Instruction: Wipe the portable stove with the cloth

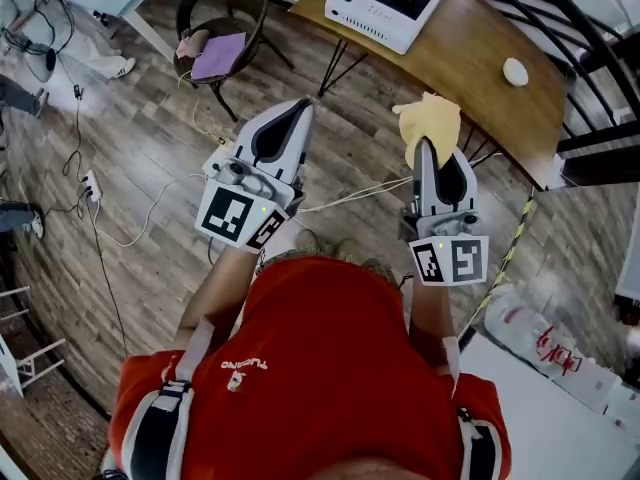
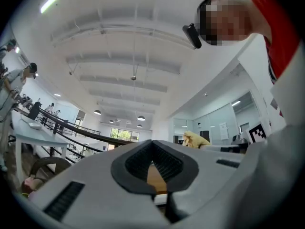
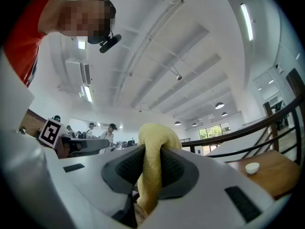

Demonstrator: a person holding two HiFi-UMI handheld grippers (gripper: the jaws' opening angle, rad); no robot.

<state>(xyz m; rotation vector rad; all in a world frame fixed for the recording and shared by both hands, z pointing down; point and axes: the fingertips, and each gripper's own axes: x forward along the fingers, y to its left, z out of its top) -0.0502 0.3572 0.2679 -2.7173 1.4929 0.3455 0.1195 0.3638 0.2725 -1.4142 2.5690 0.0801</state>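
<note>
The portable stove (image 1: 385, 3), white with a black top, stands on the far end of the wooden table (image 1: 470, 48). My right gripper (image 1: 427, 146) is shut on a yellow cloth (image 1: 430, 118), held up in the air short of the table; in the right gripper view the cloth (image 3: 155, 149) bulges out above the pads. My left gripper (image 1: 292, 116) is shut with nothing in it and hangs beside the right one, over the floor. The left gripper view shows its jaws (image 2: 152, 168) closed together and the cloth (image 2: 195, 139) off to the right.
A small white dish (image 1: 515, 71) lies on the table's near right end. A dark round chair with a purple cushion (image 1: 218, 55) stands left of the table. Cables and a power strip (image 1: 90, 184) trail over the wood floor. Black railings (image 1: 590, 48) run at the right.
</note>
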